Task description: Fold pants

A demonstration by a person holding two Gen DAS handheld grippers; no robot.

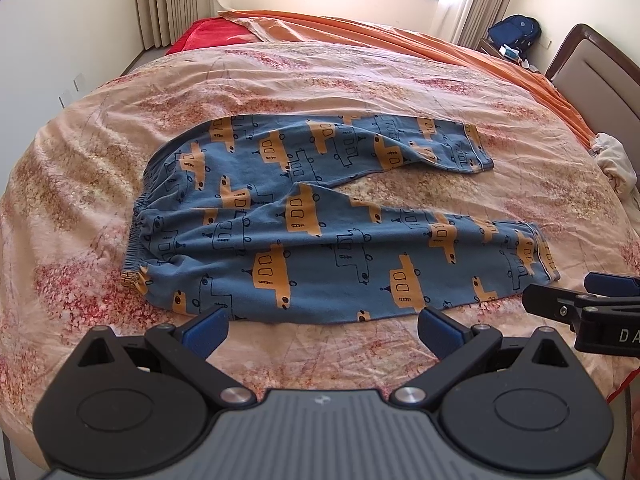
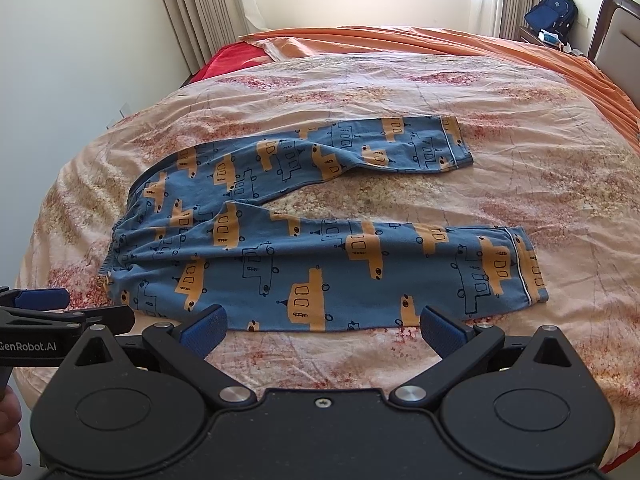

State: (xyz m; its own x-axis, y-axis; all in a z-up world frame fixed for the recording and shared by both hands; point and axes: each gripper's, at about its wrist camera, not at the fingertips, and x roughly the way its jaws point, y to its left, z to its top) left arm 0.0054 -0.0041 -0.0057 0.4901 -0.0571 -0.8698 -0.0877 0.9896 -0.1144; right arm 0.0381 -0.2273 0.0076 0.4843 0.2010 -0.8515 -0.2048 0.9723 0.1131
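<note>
On the floral bedspread [image 1: 120, 128] the blue pants [image 1: 320, 216] lie flat, legs splayed and unfolded, while the left gripper [image 1: 322, 330] and right gripper [image 2: 322, 330] hover at the near hem, fingers spread and empty, so I'd expect a pinch on the near leg next.

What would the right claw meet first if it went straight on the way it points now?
Most likely the near leg of the pants, at its lower hem edge just past the open right claw. A strip of bedspread lies between; depth is hard to judge.
</note>
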